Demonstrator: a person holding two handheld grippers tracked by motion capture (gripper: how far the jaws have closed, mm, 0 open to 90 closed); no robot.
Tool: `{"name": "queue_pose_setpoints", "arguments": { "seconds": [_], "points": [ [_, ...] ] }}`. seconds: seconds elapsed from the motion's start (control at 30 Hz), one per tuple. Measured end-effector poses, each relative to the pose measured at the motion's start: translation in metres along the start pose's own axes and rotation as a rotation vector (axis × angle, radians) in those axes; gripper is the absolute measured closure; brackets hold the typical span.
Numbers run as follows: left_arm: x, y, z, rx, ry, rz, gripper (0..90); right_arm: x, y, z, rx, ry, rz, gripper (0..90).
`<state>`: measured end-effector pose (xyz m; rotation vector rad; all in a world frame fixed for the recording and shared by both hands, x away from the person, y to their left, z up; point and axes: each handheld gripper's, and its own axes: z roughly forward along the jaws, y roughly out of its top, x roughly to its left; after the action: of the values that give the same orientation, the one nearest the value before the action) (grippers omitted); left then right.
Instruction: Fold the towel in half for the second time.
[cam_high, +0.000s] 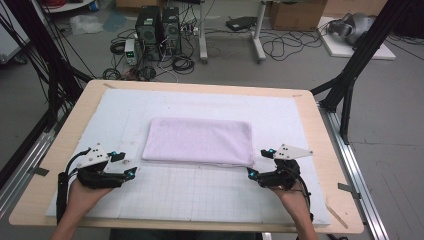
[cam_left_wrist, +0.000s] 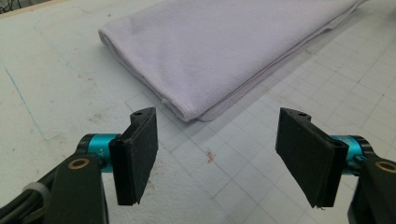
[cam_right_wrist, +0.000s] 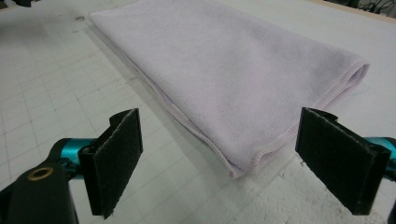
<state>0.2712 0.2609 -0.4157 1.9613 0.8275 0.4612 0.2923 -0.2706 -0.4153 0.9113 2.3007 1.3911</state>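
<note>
A folded pale lilac towel (cam_high: 199, 141) lies flat in the middle of the white gridded mat (cam_high: 200, 195). My left gripper (cam_high: 124, 165) rests near the towel's front left corner, a short way off it, with its jaws wide apart and nothing between them. In the left gripper view the towel's corner (cam_left_wrist: 189, 114) lies just ahead of the left gripper (cam_left_wrist: 217, 158). My right gripper (cam_high: 261, 163) sits at the towel's front right corner, open. In the right gripper view that corner (cam_right_wrist: 238, 170) lies between and just ahead of the spread jaws of the right gripper (cam_right_wrist: 229, 172), untouched by the pads.
The mat lies on a wooden table (cam_high: 322, 150). Black frame legs (cam_high: 350, 75) stand at the table's right and left sides. On the floor beyond are computer towers (cam_high: 157, 27), cables and a cardboard box (cam_high: 297, 15).
</note>
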Motion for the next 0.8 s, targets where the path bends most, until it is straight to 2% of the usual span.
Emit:
{"name": "queue_pose_setpoints", "arguments": {
  "seconds": [0.53, 0.8],
  "points": [
    [-0.009, -0.004, -0.008, -0.001, 0.000, 0.011, 29.8, 0.004, -0.014, -0.015, -0.006, -0.024, 0.032, 12.0],
    [-0.013, -0.008, -0.012, 0.000, 0.002, 0.011, 29.7, 0.007, -0.019, -0.023, -0.006, -0.030, 0.033, 11.9]
  ]
}}
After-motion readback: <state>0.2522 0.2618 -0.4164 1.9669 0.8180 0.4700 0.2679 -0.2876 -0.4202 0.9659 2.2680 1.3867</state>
